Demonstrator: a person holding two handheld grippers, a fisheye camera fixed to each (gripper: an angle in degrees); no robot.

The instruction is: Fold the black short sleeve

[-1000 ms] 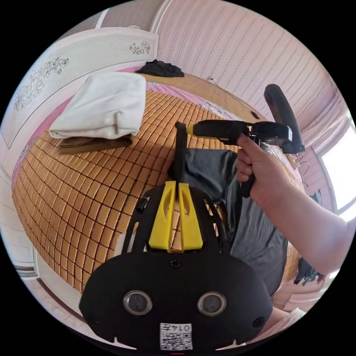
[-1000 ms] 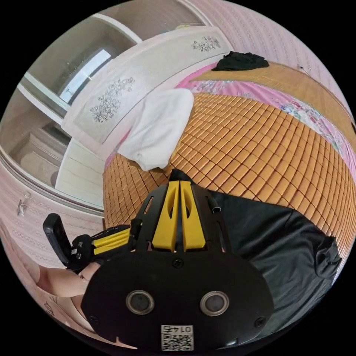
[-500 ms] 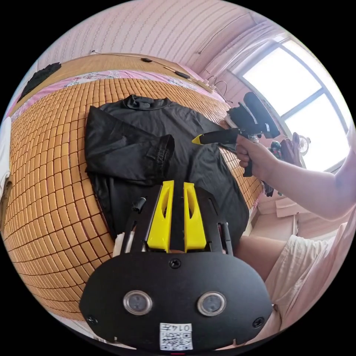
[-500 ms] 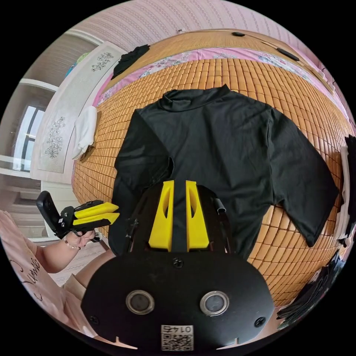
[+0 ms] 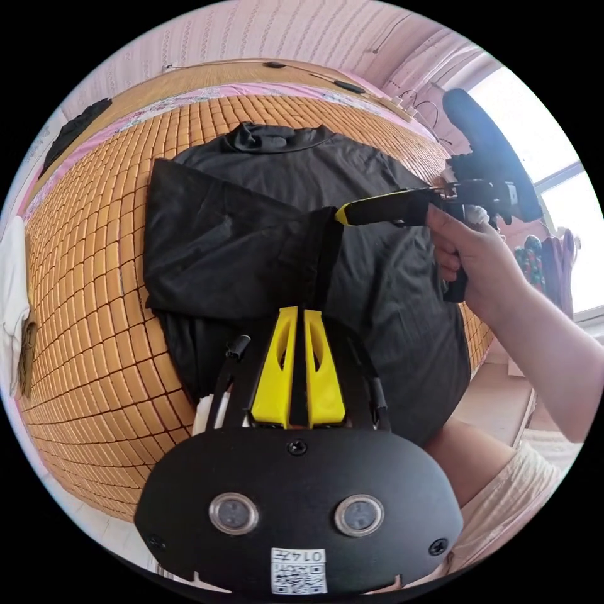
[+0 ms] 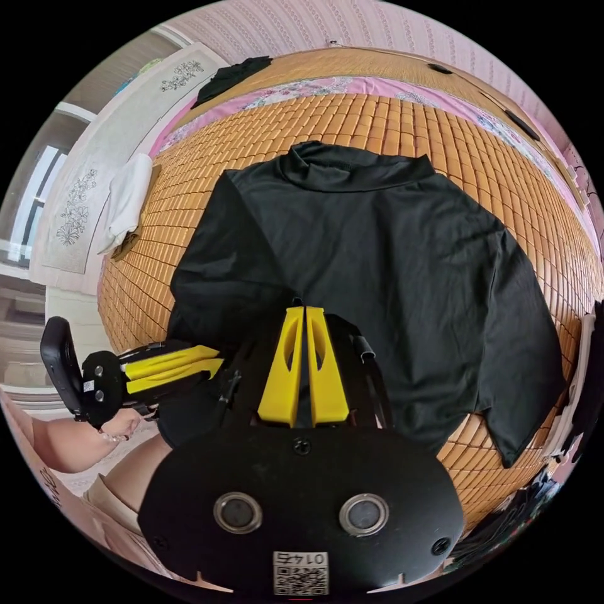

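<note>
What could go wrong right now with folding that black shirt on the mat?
1. Both the left gripper and the right gripper seem to pinch only the thin hem of the folded-in sleeve; it could slip free and the fold fall open.
2. The black shirt lies loose on the slatted bamboo mat, so pulling the sleeve across may drag or bunch the body.
3. The other sleeve reaches toward the mat's edge and might slide off.
</note>
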